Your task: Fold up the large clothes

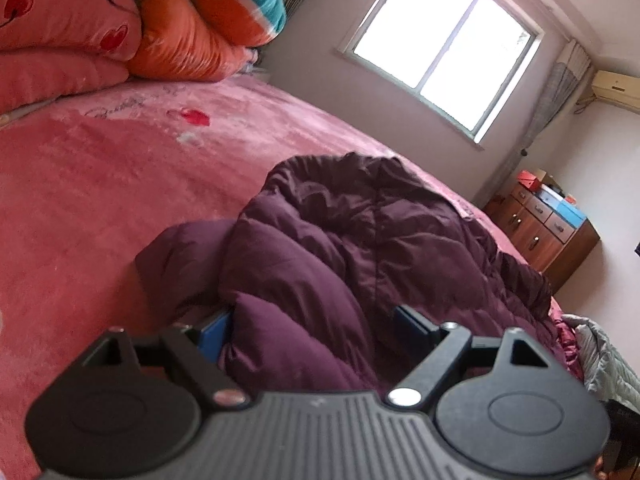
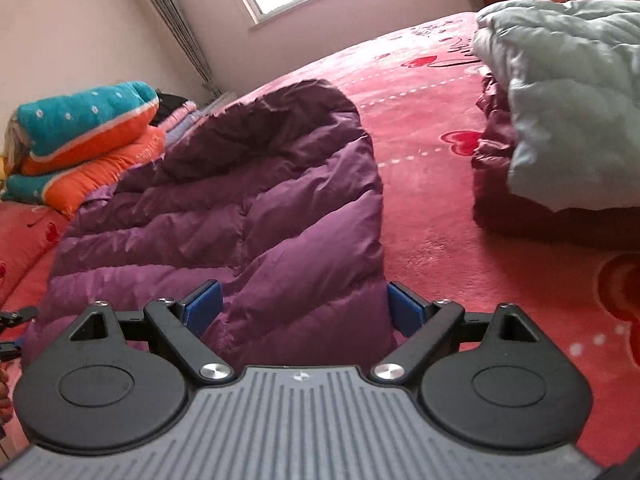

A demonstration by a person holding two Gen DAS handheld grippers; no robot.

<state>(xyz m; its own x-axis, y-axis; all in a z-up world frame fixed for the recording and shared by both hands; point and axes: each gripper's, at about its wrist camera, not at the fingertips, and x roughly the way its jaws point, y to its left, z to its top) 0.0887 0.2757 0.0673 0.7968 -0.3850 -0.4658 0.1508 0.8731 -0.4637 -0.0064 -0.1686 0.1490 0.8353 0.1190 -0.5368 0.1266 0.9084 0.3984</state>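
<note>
A dark purple quilted down jacket lies crumpled on the pink bed cover. In the left wrist view my left gripper is open wide, and a puffy fold of the jacket's near edge bulges up between its blue pads. The fold hides part of the left pad. The right wrist view shows the jacket spread flatter, its quilted hem toward me. My right gripper is open over the hem's right corner, and the fabric between its blue pads is not pinched.
Folded pink, orange and teal blankets are stacked at the head of the bed. A pale grey padded coat lies on a maroon garment to the right. A wooden cabinet stands by the wall beyond the bed, under the window side.
</note>
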